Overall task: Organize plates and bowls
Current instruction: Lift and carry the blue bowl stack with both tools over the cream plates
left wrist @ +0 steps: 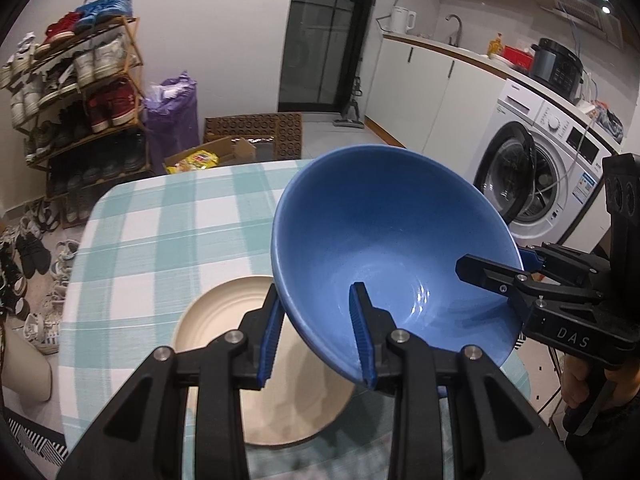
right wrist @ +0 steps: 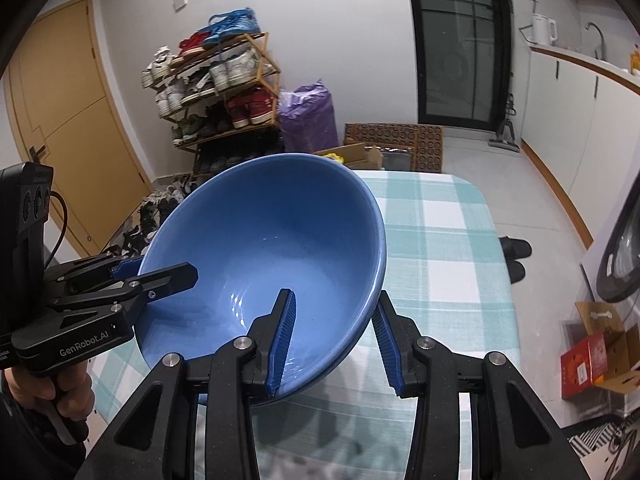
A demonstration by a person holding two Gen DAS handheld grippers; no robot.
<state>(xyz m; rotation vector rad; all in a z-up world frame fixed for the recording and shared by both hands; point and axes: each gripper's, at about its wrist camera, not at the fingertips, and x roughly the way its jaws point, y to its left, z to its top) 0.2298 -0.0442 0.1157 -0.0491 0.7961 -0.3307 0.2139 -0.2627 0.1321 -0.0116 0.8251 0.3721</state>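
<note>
A large blue bowl is held up over the checked table, tilted, between both grippers. My left gripper straddles the bowl's near rim, one finger inside and one outside, with a gap still showing at the outer finger. My right gripper straddles the opposite rim the same way and also shows in the left wrist view. The bowl fills the middle of the right wrist view. A cream plate lies on the table under the bowl, partly hidden by it.
A shoe rack and loose shoes stand at the left beyond the table. A washing machine and the kitchen counter are at the right. Cardboard boxes sit on the floor at the right.
</note>
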